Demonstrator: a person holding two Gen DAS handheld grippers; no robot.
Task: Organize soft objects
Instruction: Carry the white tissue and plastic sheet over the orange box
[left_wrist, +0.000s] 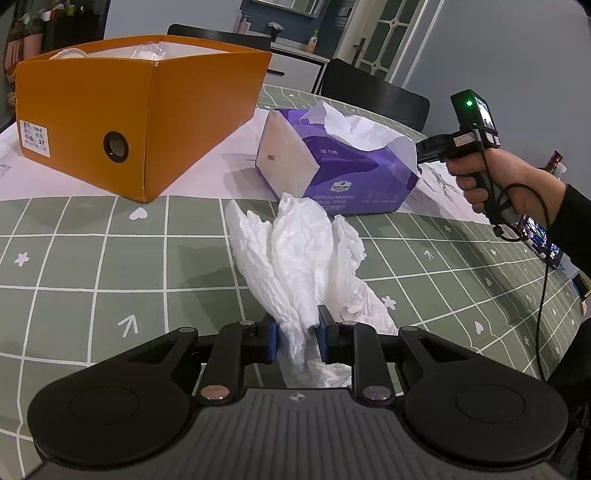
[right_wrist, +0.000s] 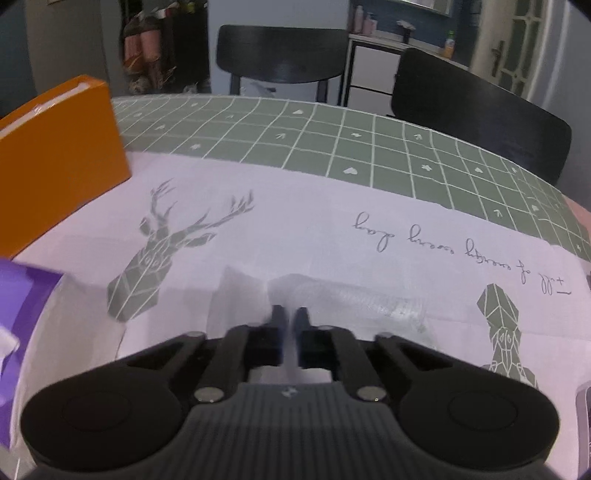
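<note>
Left tongs (left_wrist: 296, 330) pinch a crumpled white tissue (left_wrist: 295, 251) that trails forward onto the green checked worktop (left_wrist: 92, 258), before a purple tissue pack (left_wrist: 343, 166) and an orange box (left_wrist: 110, 122). Right tongs (right_wrist: 290, 319) stand closed above a clear plastic packet (right_wrist: 351, 299); no grip is discernible.

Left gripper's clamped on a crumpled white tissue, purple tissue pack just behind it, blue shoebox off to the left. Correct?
Not quite: the shoebox is orange, not blue, as the left wrist view shows. The rest holds there: the left gripper is clamped on the crumpled white tissue, with the purple tissue pack just behind it.
</note>
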